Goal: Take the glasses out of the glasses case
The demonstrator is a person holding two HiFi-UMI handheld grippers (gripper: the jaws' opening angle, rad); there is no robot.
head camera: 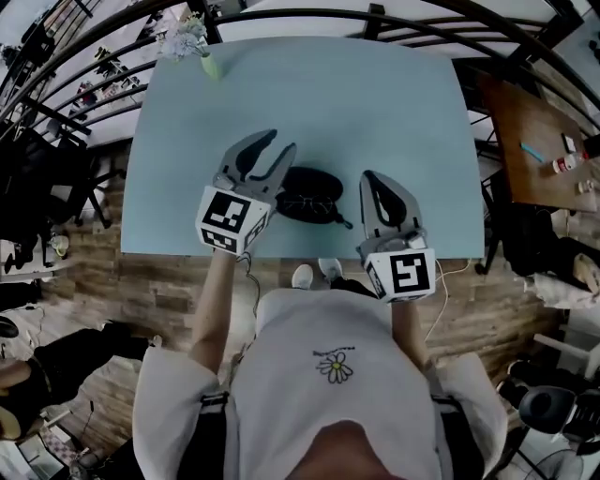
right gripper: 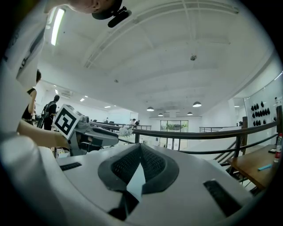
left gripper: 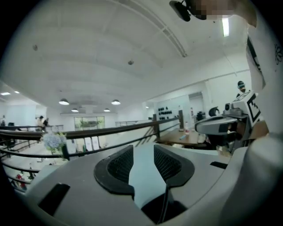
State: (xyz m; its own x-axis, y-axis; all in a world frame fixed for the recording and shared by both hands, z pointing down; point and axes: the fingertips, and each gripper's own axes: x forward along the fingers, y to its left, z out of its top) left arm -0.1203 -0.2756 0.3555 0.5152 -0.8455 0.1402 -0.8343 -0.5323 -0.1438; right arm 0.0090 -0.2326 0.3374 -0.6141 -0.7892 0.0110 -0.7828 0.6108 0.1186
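A black glasses case lies on the light blue table near its front edge. Thin dark glasses rest at the case's near side, one temple arm sticking out to the right; whether they sit inside the case I cannot tell. My left gripper hovers just left of the case, its jaws apart with nothing between them. My right gripper is just right of the case, jaws shut and empty. Neither gripper view shows the case or the glasses.
A small vase of pale flowers stands at the table's far left corner. Dark railings curve behind the table. A wooden table with small items stands to the right. The person's shoes show below the front edge.
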